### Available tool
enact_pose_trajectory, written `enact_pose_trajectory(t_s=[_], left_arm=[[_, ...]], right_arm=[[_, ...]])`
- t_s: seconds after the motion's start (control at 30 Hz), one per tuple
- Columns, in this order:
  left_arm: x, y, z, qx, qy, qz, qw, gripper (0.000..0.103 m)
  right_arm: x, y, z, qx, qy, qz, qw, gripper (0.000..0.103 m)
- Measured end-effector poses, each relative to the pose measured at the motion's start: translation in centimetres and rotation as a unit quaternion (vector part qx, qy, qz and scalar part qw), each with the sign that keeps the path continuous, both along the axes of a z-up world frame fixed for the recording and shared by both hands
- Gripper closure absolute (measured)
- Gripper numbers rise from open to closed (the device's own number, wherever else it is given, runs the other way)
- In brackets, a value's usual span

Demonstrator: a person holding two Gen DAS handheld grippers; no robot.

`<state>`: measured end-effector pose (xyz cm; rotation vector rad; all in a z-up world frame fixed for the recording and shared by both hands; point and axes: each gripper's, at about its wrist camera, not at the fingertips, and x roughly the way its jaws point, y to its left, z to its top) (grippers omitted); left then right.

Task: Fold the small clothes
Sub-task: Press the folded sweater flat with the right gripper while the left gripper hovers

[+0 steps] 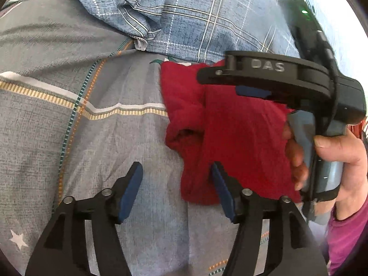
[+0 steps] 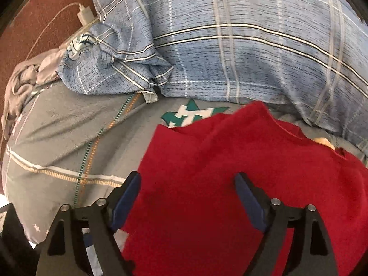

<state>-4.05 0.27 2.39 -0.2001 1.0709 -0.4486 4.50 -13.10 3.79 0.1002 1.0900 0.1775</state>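
A small red garment (image 1: 232, 135) lies on the grey bedsheet (image 1: 80, 138), partly folded, with a sleeve opening showing on its left side. My left gripper (image 1: 177, 179) is open and empty, hovering at the garment's left lower edge; its right finger is over the red cloth. The right gripper's body (image 1: 276, 76), held in a hand, hangs over the garment's far right side. In the right wrist view the red garment (image 2: 230, 172) fills the lower right, and my right gripper (image 2: 187, 188) is open above it, holding nothing.
A blue plaid pillow (image 2: 241, 46) and a bunched blue plaid cloth (image 2: 115, 64) lie at the far side of the bed. A white charger with cable (image 2: 84, 15) rests on the dark red floor (image 2: 34, 23) at left. Grey crumpled fabric (image 2: 25, 76) sits at the bed's left edge.
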Motion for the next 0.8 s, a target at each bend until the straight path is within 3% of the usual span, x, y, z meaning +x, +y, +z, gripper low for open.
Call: enact_pose_trajectory(t_s=[0.13,0.2,0.3,0.57,0.63,0.7,0.8], left_arm=[[0.5,0.6,-0.1,-0.042,0.012,0.013,0.9990,0.035],[0.9,0.7,-0.2,-0.068,0.017,0.021,0.9974,0.029],[1.8,0.1,-0.3,-0.099,0.023,0.020,0.9946,0.028],[3.4,-2.1,-0.3,-0.088,-0.004,0.007,0.9961,0.029],[3.6,-1.9,0.0,-0.094,-0.013,0.013,0.9954,0.038],[3.7,-1.8,0.4,-0.091,-0.024,0.013,0.9954,0.054],[3.9,-1.6,0.5,-0.087,-0.034,0.015,0.9955,0.059]], right_arm=[[1.0,1.2,-0.9,-0.027,0.009,0.001,1.000,0.011],[0.8,0.8,-1.0,-0.009,0.006,-0.005,1.000,0.011],[0.6,0.0,-0.9,0.012,0.009,-0.002,1.000,0.011],[0.4,-2.5,0.0,0.078,0.038,-0.003,0.996,0.012],[0.6,-3.0,0.0,0.095,0.042,-0.009,0.995,0.012],[0.6,-3.4,0.0,0.107,0.046,-0.015,0.993,0.012],[0.6,-3.8,0.1,0.116,0.046,-0.019,0.992,0.012]])
